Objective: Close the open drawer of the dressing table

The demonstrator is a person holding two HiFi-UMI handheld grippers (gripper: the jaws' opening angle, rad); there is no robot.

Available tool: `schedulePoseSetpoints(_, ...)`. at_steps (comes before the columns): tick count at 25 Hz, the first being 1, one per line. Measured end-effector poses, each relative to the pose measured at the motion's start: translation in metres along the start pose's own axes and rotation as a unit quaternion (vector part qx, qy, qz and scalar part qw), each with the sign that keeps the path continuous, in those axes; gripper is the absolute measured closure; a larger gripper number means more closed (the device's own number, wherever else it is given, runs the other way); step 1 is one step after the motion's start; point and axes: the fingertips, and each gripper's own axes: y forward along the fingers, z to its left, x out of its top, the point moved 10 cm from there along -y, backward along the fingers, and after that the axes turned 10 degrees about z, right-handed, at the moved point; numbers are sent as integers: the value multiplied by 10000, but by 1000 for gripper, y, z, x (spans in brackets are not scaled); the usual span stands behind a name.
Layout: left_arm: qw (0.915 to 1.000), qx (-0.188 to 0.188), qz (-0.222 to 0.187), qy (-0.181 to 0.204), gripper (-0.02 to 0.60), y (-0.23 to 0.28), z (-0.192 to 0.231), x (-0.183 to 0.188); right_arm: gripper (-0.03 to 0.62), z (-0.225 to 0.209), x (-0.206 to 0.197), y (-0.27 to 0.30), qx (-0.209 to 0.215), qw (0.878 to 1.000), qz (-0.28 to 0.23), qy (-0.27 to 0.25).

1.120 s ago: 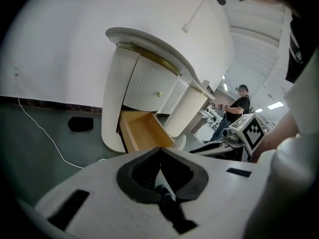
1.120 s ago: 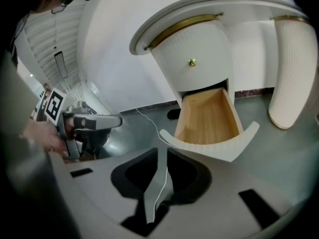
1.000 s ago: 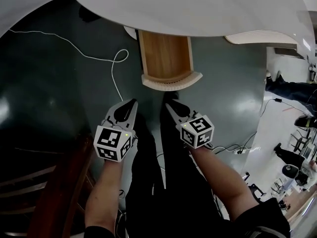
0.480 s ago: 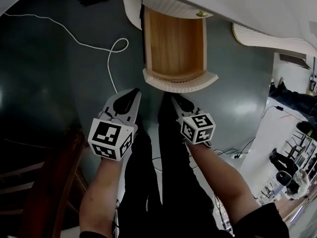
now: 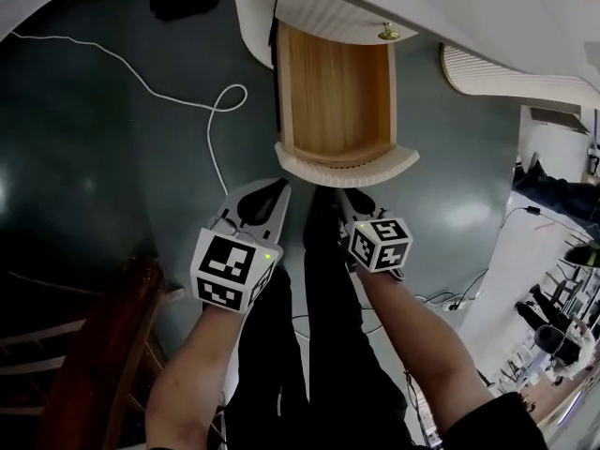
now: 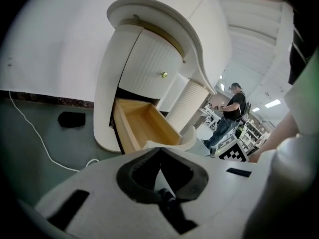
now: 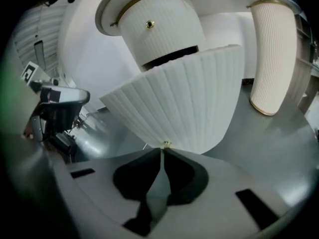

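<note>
Looking down in head view: the drawer (image 5: pixel 336 82) of the dressing table (image 5: pixel 319 12) stands pulled out, bare wood inside, its ribbed white front (image 5: pixel 349 165) toward the person. The left gripper (image 5: pixel 277 188) and right gripper (image 5: pixel 343 196) sit side by side just short of that front, tips pointing at it. A white cable (image 5: pixel 217 111) loops on the dark floor (image 5: pixel 112 176) to the left, and part of a wooden chair (image 5: pixel 103 364) shows at lower left.

Left gripper view: the left gripper (image 6: pixel 159 149) has its jaws pressed together with nothing between them. The drawer (image 6: pixel 144 127) is open ahead, with a person (image 6: pixel 230 114) far behind.

Right gripper view: the right gripper (image 7: pixel 163 149) has its jaws closed tip to tip, empty. The tips are right at the small brass knob (image 7: pixel 167 144) on the lower edge of the drawer's front (image 7: pixel 184 98). Cannot tell whether they touch it. The front fills most of the view.
</note>
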Motion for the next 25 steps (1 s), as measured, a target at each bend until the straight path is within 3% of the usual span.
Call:
schedulePoseSetpoints(12,9999,-95,-90,-109,578,2,-2,0,574,-3,17,8,19,9999,-118,-88)
schedulePoseSetpoints(17,9996,205,-158,140,578,-5,7,4,574,-8,43,18,43,9992,-178,-350)
schedulePoseSetpoints(25,9983,488,-323,70,578,-3,21,24,569,-16,93,35,189,9988,-167,-413)
